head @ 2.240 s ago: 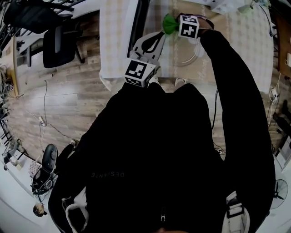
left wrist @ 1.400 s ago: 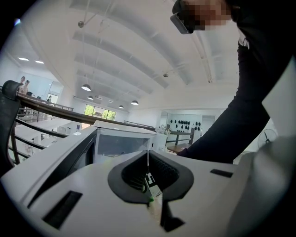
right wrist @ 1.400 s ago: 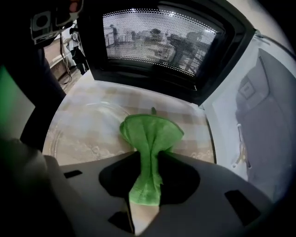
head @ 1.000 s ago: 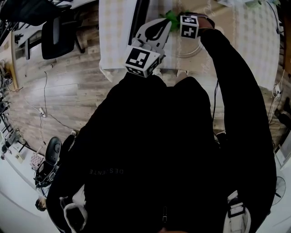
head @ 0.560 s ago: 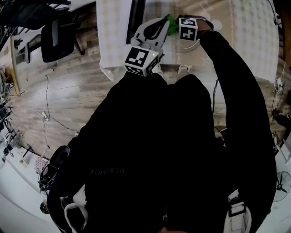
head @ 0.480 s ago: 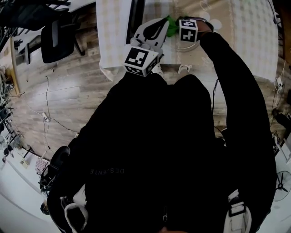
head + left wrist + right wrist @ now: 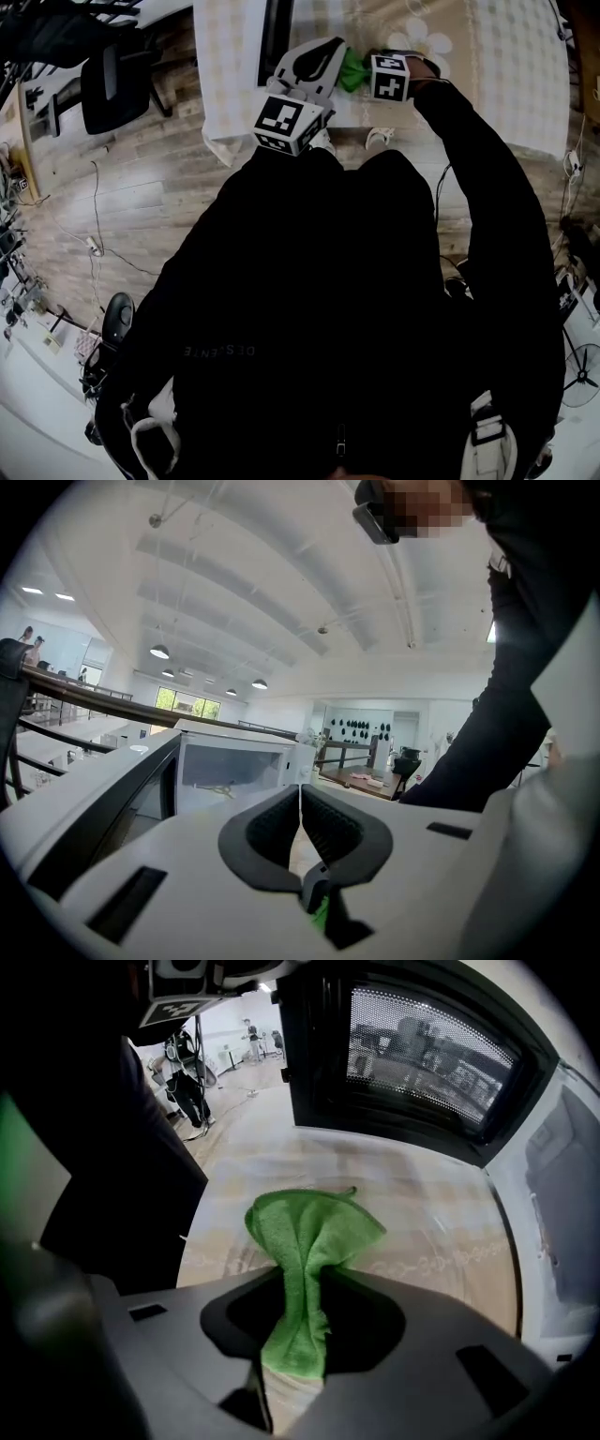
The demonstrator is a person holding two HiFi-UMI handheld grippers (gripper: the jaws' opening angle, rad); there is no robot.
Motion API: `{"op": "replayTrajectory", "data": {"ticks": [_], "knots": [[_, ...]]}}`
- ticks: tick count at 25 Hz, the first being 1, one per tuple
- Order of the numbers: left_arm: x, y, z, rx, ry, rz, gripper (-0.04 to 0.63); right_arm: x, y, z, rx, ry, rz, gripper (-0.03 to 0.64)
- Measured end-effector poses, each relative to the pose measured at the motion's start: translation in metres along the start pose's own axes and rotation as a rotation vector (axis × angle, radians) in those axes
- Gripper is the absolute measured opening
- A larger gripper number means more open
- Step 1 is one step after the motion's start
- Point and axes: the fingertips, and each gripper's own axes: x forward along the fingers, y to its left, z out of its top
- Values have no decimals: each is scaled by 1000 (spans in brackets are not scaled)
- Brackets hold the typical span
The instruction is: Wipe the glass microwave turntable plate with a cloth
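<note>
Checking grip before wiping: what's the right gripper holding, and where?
The right gripper holds the green cloth, pinched at a bunched end; the rest fans out past its jaws.

Cloth (image 7: 309, 1232) is bright green, tablecloth (image 7: 441, 1206) pale beige check, microwave door (image 7: 314, 1054) black with dotted mesh window, marker cubes (image 7: 284, 125) black-on-white squares, floor (image 7: 141, 187) brown wood grain.
</note>
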Motion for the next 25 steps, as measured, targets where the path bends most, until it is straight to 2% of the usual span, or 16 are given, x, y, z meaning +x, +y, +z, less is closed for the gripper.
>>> {"op": "replayTrajectory", "data": {"ticks": [7,15,21,25], "knots": [[2,-6,-4,-1,11,-19,23,0,32,-2,33,0,66,129],[3,-11,-9,-7,22,-34,23,2,73,2,61,-33,113,127],[6,-9,-9,-16,29,-30,23,0,87,5,102,-60,131,127],[12,-12,-7,-13,25,-36,23,-4,102,3,66,-44,177,127]]}}
